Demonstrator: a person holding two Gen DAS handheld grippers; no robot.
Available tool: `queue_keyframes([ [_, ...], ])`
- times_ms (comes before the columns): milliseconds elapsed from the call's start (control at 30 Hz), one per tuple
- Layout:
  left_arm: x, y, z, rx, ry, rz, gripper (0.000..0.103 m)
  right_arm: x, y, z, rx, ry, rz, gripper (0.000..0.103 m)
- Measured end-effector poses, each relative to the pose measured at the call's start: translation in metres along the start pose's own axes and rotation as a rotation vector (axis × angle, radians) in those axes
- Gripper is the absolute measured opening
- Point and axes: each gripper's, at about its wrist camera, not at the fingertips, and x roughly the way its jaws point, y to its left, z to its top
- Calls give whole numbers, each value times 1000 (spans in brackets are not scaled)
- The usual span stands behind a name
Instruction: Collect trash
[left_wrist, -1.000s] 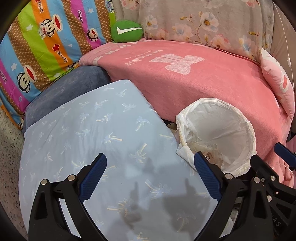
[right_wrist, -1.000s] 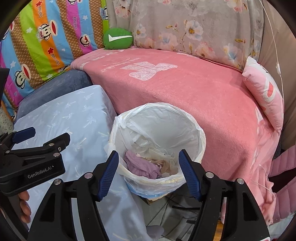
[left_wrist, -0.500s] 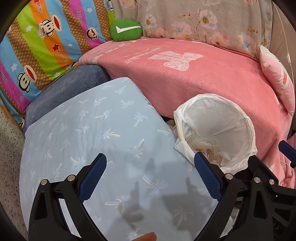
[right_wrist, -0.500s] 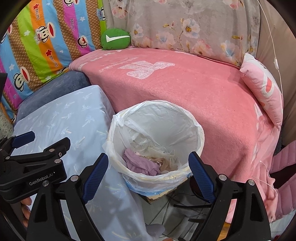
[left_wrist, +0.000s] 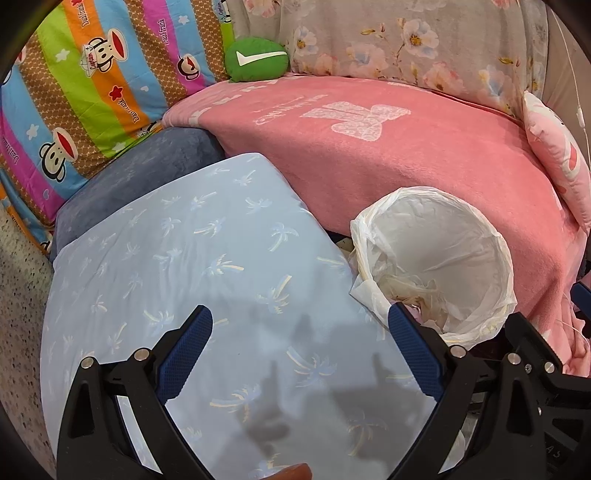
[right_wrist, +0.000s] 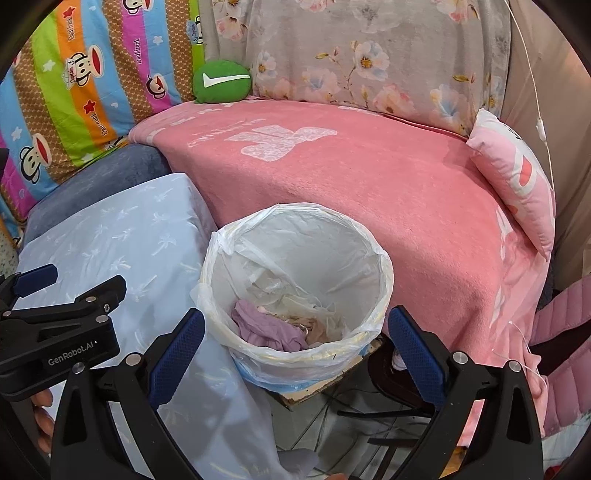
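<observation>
I see a lined trash bin (right_wrist: 295, 280) near the middle, with crumpled trash (right_wrist: 269, 328) lying in its bottom. To its left sits a cushion (right_wrist: 122, 236). Behind the bin, a blanket (right_wrist: 369, 177) covers a sofa seat. At the far left, a small round pillow (right_wrist: 221, 83) rests against the backrest. At the blanket's right end leans another pillow (right_wrist: 517, 177).
</observation>
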Motion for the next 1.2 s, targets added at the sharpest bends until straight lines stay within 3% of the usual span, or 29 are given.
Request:
queue_keyframes([
  [1200,-1,-8,-5,-1,27,19,95,1,-6,-11,-4,25,-26,97],
])
